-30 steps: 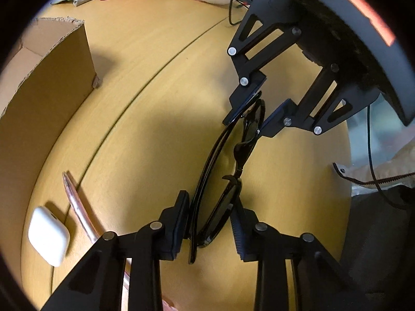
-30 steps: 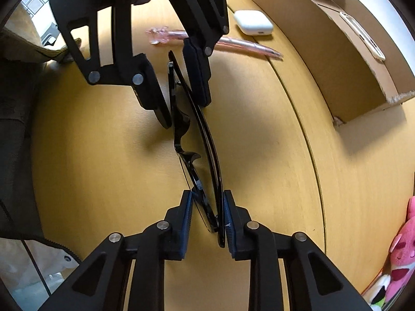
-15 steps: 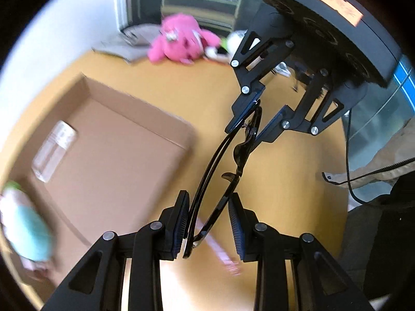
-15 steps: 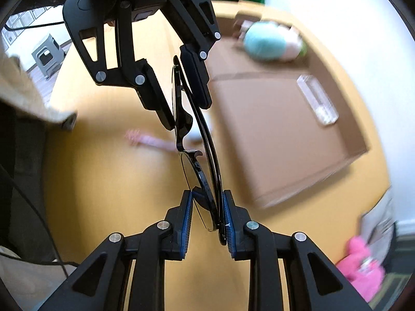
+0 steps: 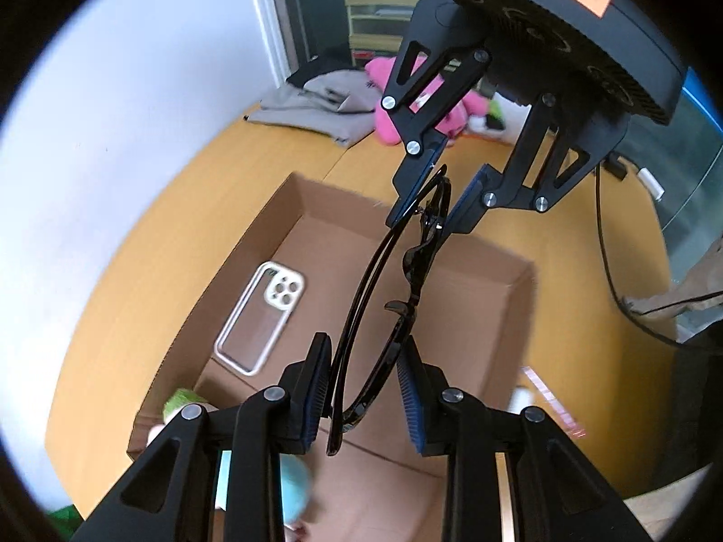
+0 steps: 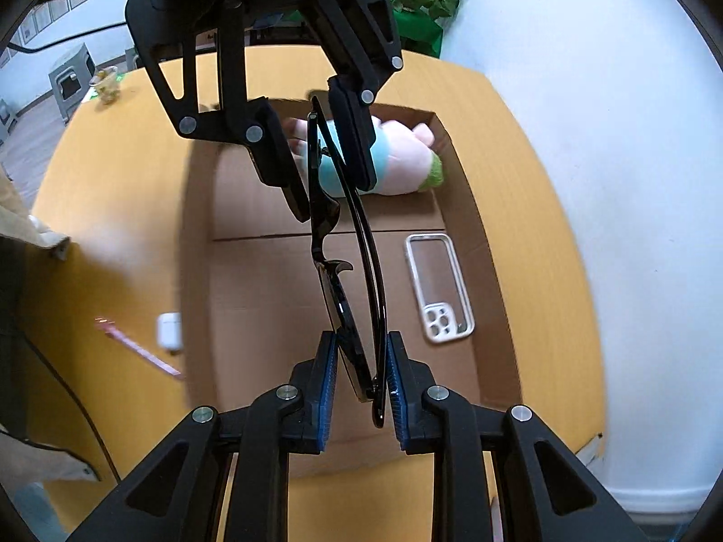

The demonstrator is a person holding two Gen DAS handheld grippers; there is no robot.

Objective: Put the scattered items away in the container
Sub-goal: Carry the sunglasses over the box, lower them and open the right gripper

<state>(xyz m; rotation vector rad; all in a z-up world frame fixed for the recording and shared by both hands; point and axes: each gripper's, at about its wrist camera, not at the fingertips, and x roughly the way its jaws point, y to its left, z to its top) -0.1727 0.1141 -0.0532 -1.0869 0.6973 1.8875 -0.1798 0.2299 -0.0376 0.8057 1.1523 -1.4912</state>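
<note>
Item: tidy-up in progress, right wrist view read from left edge to right. At lower left we list two things not yet put away, lying on the yellow tabletop (image 6: pixel 117 235) outside the box: a pink pen (image 6: pixel 140 350) and, just to its right, a white earbud case (image 6: pixel 169 332), both near the box's left wall. Centre of frame: the cardboard box (image 6: pixel 492 298), open-topped, holding part of the lot already. Across the middle, above the box floor, we carry a pair of folded black glasses (image 6: pixel 348 271), one end clamped in our right gripper (image 6: pixel 359 388) at bottom centre, its blue pads narrowed onto the frame, the other end in our left gripper (image 6: pixel 327 167) at upper centre, likewise closed down on it. Behind the left gripper, at the box's upper end, a plush toy (image 6: pixel 397 167) in pale blue, pink and green, already stowed. Right of centre, flat on the box floor, a clear phone case (image 6: pixel 440 287), also stowed. Left wrist view confirms the glasses (image 5: pixel 384 298) hanging over the box interior. Our estimate: two items in, one held above the box and awaiting release, two left on the tabletop.
</note>
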